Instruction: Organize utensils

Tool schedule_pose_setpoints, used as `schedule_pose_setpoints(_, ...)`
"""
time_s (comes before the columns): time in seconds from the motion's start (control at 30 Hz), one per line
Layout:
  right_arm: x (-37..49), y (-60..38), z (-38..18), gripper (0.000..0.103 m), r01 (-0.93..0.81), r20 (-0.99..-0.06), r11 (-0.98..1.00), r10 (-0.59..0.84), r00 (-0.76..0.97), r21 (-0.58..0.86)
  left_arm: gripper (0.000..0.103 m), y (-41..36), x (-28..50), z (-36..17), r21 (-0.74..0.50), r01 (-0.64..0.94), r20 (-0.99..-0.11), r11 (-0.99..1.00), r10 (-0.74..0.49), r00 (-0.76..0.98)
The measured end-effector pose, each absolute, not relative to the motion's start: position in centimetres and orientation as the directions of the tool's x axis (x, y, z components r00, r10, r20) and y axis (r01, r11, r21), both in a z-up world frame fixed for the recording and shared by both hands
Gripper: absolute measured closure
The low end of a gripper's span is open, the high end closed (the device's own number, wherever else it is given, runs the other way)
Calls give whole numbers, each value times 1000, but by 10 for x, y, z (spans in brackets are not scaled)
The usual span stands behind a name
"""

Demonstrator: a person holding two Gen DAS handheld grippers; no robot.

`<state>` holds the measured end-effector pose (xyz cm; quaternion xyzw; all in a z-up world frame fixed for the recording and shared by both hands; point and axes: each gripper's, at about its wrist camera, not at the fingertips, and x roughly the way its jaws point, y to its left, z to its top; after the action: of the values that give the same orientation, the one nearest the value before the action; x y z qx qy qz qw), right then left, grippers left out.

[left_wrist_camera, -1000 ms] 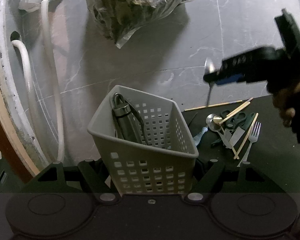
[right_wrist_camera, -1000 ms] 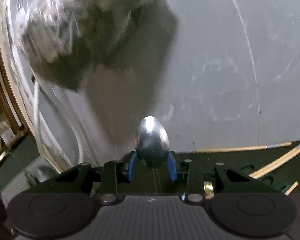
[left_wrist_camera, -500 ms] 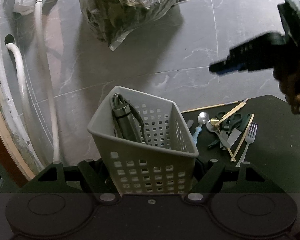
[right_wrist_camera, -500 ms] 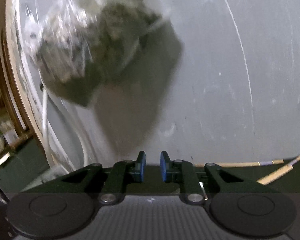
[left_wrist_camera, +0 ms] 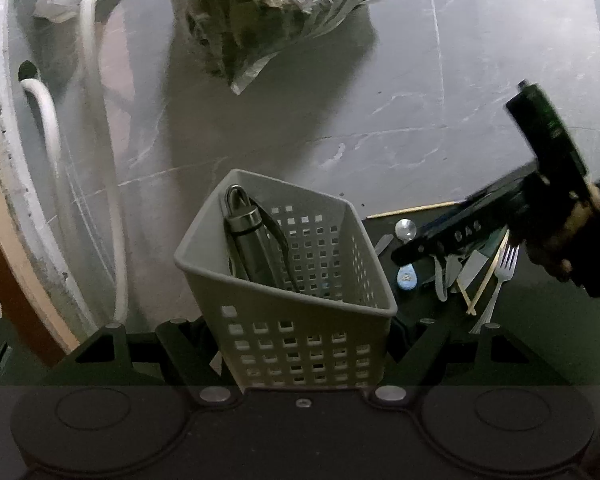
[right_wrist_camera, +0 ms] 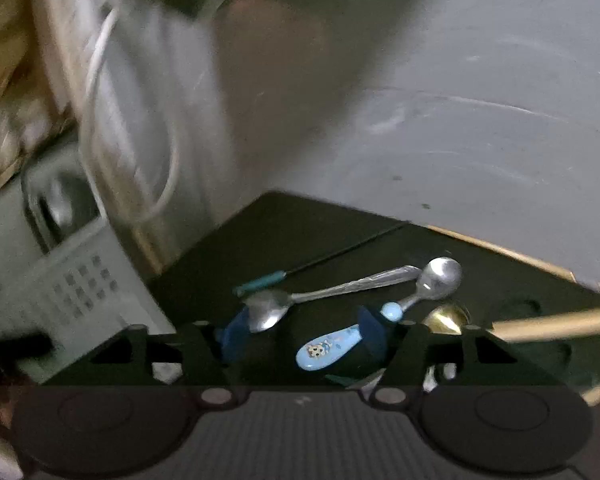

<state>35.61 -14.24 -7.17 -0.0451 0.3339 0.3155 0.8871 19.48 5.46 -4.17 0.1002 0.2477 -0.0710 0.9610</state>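
My left gripper (left_wrist_camera: 300, 344) is shut on the grey perforated basket (left_wrist_camera: 296, 320), which holds a dark metal tool (left_wrist_camera: 252, 240). My right gripper (right_wrist_camera: 300, 336) is open and low over the utensil pile on the dark mat (right_wrist_camera: 300, 232); it also shows in the left wrist view (left_wrist_camera: 404, 254). Between its blue pads (right_wrist_camera: 232, 336) lie a steel spoon (right_wrist_camera: 268, 312) and a small spoon with a light-blue handle (right_wrist_camera: 328, 346). A fork (left_wrist_camera: 500, 276), chopsticks (left_wrist_camera: 486, 280) and a gold spoon (right_wrist_camera: 446, 318) lie beside them.
A plastic-wrapped bundle (left_wrist_camera: 268, 12) sits on the grey marble floor (left_wrist_camera: 380, 112) beyond the basket. White hoses (left_wrist_camera: 96, 152) run along the left wall. The basket's side (right_wrist_camera: 80, 280) stands just left of my right gripper.
My right gripper held a steel spoon a second ago, then was empty and nearly shut. It has now opened wide and dropped down onto the utensil pile. The left gripper and basket stayed put.
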Motion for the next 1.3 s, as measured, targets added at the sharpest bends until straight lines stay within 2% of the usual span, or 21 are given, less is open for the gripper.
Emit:
schedule_pose_setpoints(0.17,387,-117,-72,29,-818,-702,573,561,439,-55,24,54,191,-40,154,151,-497,976,-56,866)
schedule_pose_setpoints(0.33,409,-85,-67,30,-945,-795,266,524,307,-189,24,53,190,-40,155,108,-497,982,-17,868)
schedule_pose_setpoints(0.47,421,-66,-72,41,-972,-873,59,430,230,-226,24,51,189,-40,154,77,-494,985,9,870)
schedule_pose_setpoints(0.63,426,-52,-82,51,-972,-924,-86,339,177,-218,24,50,187,-40,156,55,-489,986,28,872)
schedule_pose_setpoints(0.73,429,-47,-85,58,-979,-925,-85,353,144,-184,24,49,187,-40,157,50,-488,986,33,872)
schedule_pose_setpoints(0.77,430,-46,-85,70,-982,-924,-81,359,133,-173,24,48,187,-41,158,49,-488,986,35,872)
schedule_pose_setpoints(0.83,431,-46,-85,86,-985,-922,-64,366,124,-158,24,48,187,-41,157,46,-487,986,37,873)
schedule_pose_setpoints(0.87,430,-47,-85,89,-986,-921,-60,370,123,-156,24,48,187,-41,157,44,-486,987,38,873)
schedule_pose_setpoints(1.07,427,-55,-83,99,-980,-885,10,429,184,-199,24,48,187,-41,158,46,-484,986,37,874)
schedule_pose_setpoints(1.3,413,-76,-81,101,-964,-833,113,486,265,-241,24,50,188,-42,160,53,-481,986,30,876)
